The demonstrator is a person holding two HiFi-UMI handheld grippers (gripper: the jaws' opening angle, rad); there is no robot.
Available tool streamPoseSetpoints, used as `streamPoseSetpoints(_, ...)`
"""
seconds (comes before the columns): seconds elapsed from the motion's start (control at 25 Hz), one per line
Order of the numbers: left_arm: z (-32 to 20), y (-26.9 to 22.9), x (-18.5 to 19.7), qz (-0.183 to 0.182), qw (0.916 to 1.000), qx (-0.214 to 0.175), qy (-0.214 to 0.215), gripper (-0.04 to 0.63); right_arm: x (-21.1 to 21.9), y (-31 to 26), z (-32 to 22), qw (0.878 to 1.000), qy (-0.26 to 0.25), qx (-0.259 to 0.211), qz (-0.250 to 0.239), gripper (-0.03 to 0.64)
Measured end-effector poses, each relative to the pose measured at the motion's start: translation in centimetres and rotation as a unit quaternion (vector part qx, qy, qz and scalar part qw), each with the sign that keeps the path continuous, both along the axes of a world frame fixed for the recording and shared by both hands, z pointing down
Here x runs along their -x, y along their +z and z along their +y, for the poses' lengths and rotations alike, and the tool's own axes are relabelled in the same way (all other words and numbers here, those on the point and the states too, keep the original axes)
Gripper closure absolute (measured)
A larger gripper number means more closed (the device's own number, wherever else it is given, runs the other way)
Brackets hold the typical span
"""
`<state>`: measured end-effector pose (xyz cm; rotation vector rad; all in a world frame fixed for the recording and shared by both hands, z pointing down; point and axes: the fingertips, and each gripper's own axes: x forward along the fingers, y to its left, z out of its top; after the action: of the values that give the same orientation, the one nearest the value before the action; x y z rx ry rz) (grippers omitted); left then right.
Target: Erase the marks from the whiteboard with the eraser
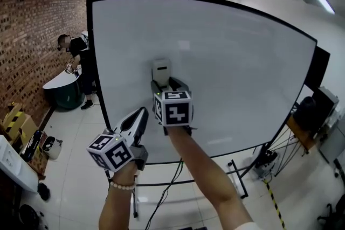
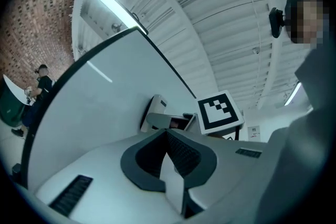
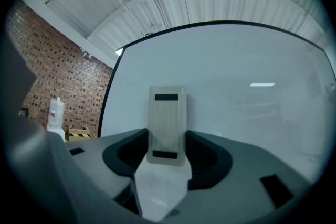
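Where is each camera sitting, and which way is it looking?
Head view: on the person's head, facing the whiteboard; both forearms, the left gripper and right gripper show.
Left gripper view: on the left gripper, looking along the whiteboard toward the ceiling; its shut jaws show.
Right gripper view: on the right gripper, facing the whiteboard; its jaws clamp the eraser.
Shared: all show the eraser.

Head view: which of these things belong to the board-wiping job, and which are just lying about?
Part of the job: whiteboard; eraser, held against the board; right tool, gripping the eraser.

Just about: left tool, shut and empty; person at a table by the brick wall; cardboard boxes on the floor; cables under the board.
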<state>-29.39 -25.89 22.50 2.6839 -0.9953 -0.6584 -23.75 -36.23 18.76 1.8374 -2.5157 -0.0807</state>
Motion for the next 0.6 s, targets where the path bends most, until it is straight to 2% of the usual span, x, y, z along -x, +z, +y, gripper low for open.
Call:
streamPoseSetpoints(0.12,0.8,-0.4,-4.0,-0.014,0.9995,-0.012,0.025,0.597,-3.4,0.0,0.0,1.000,0.002,-0.001,0.002,0.365)
streamPoseSetpoints(0.32,1.0,-0.2,-8.6,-0.018,0.9988,0.000,0.045,0.598,-8.4,0.1,-0.2,1.000,0.012,0.003,-0.003,0.365)
streamPoseSetpoints(0.48,0.9,0.3,-12.1,-0.030,0.9988,0.003,0.038,0.598,-12.8,0.5,-0.2,1.000,0.020,0.005,-0.003,0.365)
streamPoseSetpoints(0.6,1.1,0.3,-14.1,-0.025,0.9993,0.006,0.028,0.597,-15.8,0.7,0.0,1.000,0.027,0.009,-0.006,0.365)
